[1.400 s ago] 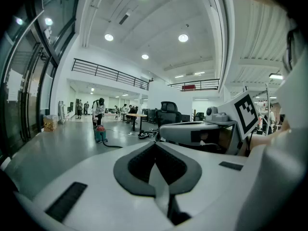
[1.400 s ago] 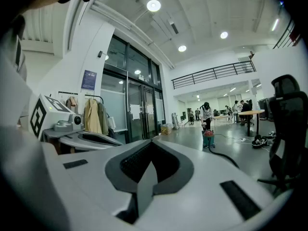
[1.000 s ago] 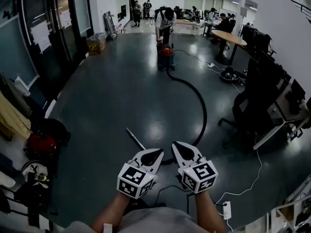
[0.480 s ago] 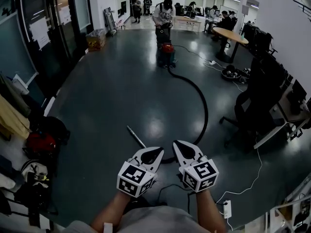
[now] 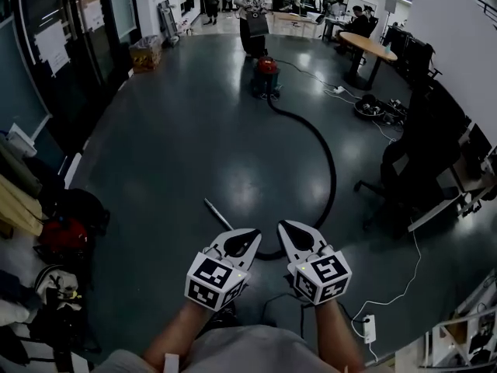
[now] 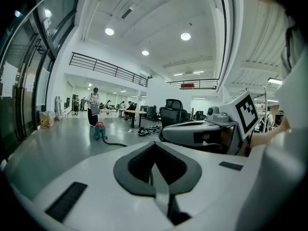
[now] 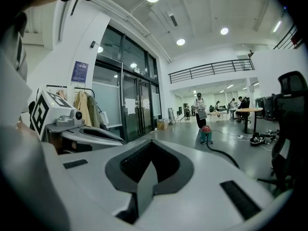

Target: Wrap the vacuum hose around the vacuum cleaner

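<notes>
None of the wrapping is seen to be done: the black vacuum hose [image 5: 329, 169] is laid out at full length on the dark floor [image 5: 171, 154], with not one turn of it around the machine. The red vacuum cleaner [image 5: 265, 74] is stood far off at the middle of the hall, with a person [image 5: 255, 10] just behind it. From its near side the hose is run to the right, bent in a wide bow past the office chair [image 5: 400, 177] and brought back to the near middle, where its end is lost under the two grippers. A thin metal wand [image 5: 218, 215] is laid on the floor just left of that end; whether it is joined to the hose cannot be told.

The left gripper [image 5: 247, 245] and the right gripper [image 5: 291, 238] are held side by side, low and near, and are pointed toward the far machine. The fingers of each are closed together with nothing held between them, as is shown plainly in both gripper views. The hose is touched by neither, so far as can be judged.

All of the task is judged to be left: the near end of the hose is to be picked up and carried across the floor to the cleaner, and the hose is to be wound around its body in turns
</notes>
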### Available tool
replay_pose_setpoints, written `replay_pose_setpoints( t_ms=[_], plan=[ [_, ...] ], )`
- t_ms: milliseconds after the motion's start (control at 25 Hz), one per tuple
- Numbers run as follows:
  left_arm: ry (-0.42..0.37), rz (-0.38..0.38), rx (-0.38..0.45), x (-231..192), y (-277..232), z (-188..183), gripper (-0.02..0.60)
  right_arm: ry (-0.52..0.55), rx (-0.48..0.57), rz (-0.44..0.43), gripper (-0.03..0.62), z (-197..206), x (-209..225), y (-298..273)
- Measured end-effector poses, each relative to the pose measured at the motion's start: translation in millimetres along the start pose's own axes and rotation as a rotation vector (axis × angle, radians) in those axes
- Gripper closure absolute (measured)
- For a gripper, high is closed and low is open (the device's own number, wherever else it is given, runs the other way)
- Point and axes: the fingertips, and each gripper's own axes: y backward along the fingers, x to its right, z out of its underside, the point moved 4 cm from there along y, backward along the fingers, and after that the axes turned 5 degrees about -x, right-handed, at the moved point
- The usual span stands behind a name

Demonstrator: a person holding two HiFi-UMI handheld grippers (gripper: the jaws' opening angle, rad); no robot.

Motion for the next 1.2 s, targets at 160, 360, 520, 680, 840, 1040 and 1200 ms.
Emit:
replay_pose_setpoints(
  t_ms=[160,360,520,680,840,1040,1200],
  plan=[
    [0.001,0.030,-0.010,-44,-1,1,0.574,0.000,-0.016,0.023,0.589,-7,-8,-41],
    [-0.002,0.073,-0.021,-88,0,7,0.572,0.004,-0.032,0.062,0.589,-14,-16,-84],
    [0.010,0.088,-0.039,-118,-1,15,0.574,0.005,-0.052,0.089,0.589,-14,-20,-108],
    [0.030,0.105,-0.050,-130,-9,21,0.574,-0.001,-0.072,0.107,0.589,-13,-15,-119],
    [0.045,0.122,-0.058,-139,-21,23,0.573,-0.012,-0.086,0.118,0.589,-11,-7,-130],
    [0.046,0.116,-0.064,-155,-38,21,0.572,-0.016,-0.097,0.110,0.589,-9,8,-149],
    [0.053,0.096,-0.079,-172,-56,20,0.572,-0.021,-0.100,0.091,0.589,-10,24,-166]
  ],
)
